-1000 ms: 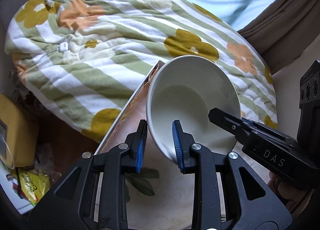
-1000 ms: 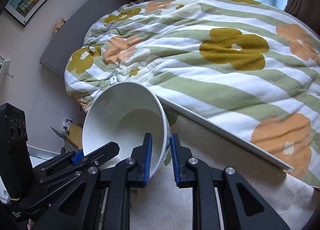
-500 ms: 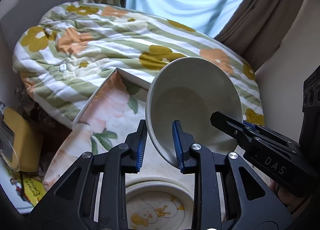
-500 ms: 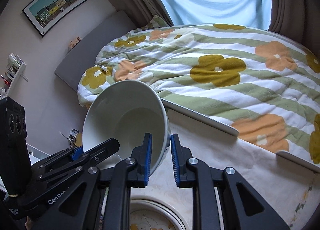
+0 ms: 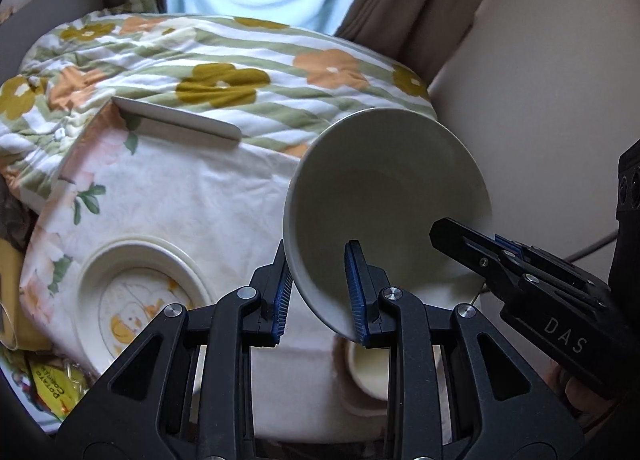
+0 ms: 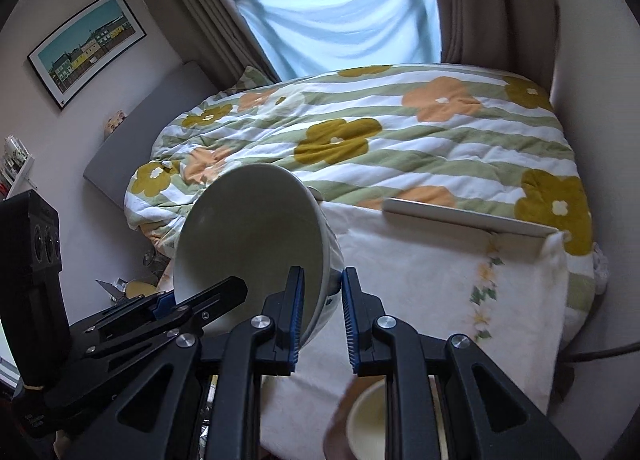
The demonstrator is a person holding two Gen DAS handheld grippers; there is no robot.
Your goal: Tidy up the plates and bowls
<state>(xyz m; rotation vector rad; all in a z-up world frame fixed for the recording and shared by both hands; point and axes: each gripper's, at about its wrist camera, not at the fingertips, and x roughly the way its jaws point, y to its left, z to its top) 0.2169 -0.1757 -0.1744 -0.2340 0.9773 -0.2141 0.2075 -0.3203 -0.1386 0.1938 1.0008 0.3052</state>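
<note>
Left wrist view: the left claw (image 5: 320, 288) is clamped on the near rim of a white bowl (image 5: 384, 195); one pad sits inside, one outside. The right claw (image 5: 452, 234) pinches the opposite rim. The bowl is tilted, airborne above the table (image 5: 208, 187). The duck-print plate (image 5: 140, 300) lies lower left; a small cream bowl (image 5: 368, 372) sits directly beneath.

Right wrist view: the right claw (image 6: 322, 310) grips the bowl (image 6: 252, 236) wall; plain glazed interior, empty

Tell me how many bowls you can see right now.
2: the white bowl held up by both grippers, and a smaller cream bowl on the table below it. Others may be hidden.
</note>
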